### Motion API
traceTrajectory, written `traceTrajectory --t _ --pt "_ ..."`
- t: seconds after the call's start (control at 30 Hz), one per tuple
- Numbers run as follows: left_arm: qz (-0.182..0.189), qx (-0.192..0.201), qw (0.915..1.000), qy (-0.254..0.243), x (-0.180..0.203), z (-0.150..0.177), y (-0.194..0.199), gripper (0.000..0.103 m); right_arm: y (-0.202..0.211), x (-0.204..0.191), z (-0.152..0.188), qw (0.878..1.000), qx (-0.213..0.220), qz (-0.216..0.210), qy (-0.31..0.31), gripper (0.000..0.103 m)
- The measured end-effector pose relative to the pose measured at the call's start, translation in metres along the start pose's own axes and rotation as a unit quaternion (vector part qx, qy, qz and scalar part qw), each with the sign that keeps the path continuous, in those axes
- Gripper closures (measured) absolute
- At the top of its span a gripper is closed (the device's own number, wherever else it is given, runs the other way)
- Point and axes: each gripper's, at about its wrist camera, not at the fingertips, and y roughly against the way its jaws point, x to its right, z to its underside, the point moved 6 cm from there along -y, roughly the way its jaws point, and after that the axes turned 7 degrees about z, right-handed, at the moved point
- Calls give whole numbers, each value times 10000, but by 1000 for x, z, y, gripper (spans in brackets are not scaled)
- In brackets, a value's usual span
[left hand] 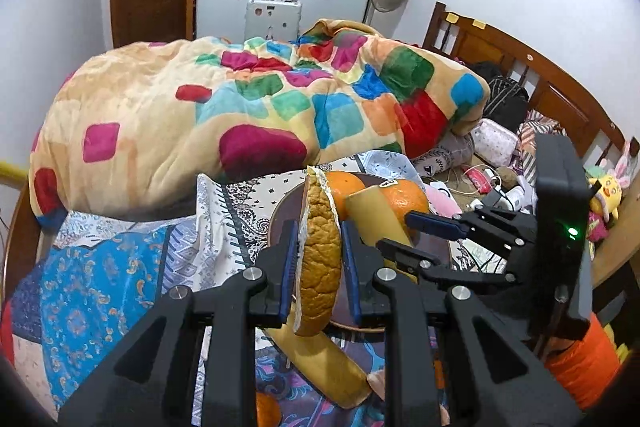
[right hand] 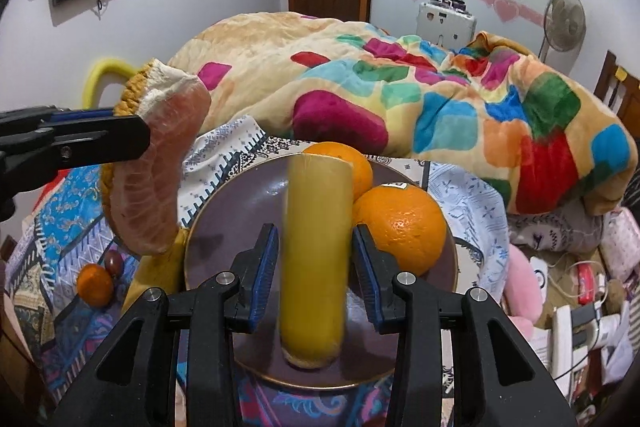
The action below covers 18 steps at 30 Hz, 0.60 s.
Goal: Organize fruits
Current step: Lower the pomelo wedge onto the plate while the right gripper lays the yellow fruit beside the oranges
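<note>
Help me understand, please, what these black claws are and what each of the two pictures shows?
There is no robot here: a person holds a two-finger claw in each hand, and a fisheye camera on each looks along its fingers. In the left view, the left claw grips a pomelo wedge. In the right view, the right claw sits open around a yellow peel piece on a dark plate, beside two oranges. The plate lies on a patterned cloth, where a small tangerine also lies.
</note>
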Motion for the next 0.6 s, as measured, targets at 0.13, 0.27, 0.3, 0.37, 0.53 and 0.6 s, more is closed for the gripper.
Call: traceTrajectory --t 0.13,0.27,0.3,0.37,0.53,0.6 --pt "-106 -44 9999 -22 1 -3 -9 82 9 3 3 9999 81 50 54 66" --pt "-265 -50 9995 -151 7 -6 -19 82 20 12 5 9997 213 74 -27 58" --pt "-288 -65 9994 -181 9 -7 -22 82 23 15 7 9996 253 98 -64 56" --pt "-372 -91 9989 -258 13 -7 -28 82 25 19 9 9995 274 118 -96 56" --pt "-483 -247 9976 -426 24 -3 -48 82 26 26 15 9994 301 107 -142 56" --pt "-497 -264 9971 -520 30 -1 -52 82 27 28 17 9993 332 136 -115 56"
